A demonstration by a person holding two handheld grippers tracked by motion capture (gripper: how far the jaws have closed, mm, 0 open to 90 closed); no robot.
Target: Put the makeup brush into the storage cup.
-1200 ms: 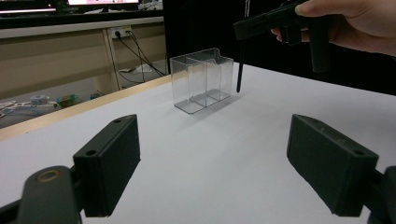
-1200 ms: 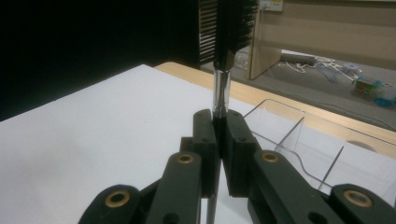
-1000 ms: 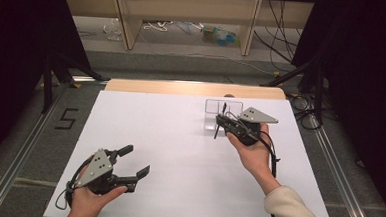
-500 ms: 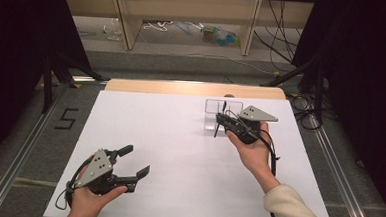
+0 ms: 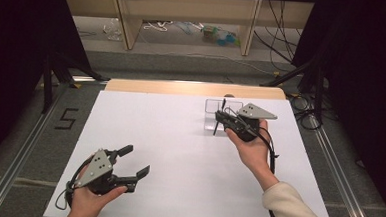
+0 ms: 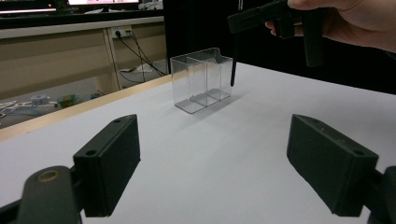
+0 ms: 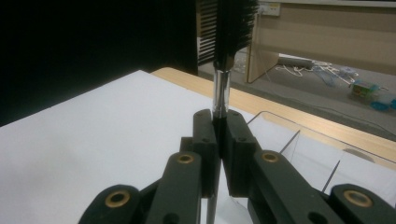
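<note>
The right tool (image 5: 220, 117) pinches a thin black brush (image 7: 223, 88) upright, bristles up, its lower tip hanging just beside the clear divided organizer (image 6: 201, 79) — not yet inside. Shifting that tip squarely over one compartment before lowering should avoid striking a wall. The left tool (image 5: 133, 161) rests open and empty, well apart from the organizer on the desk (image 5: 178, 153).

black-bristled brush with a silver metal ferrule (image 7: 223, 88) cut off at the right gripper view's top edge, its thin handle hidden below the closed jaws, clear plastic divided box (image 7: 327, 154) partly hidden behind those jaws, small coloured objects under the far bench (image 5: 220, 36) too blurred to identify
</note>
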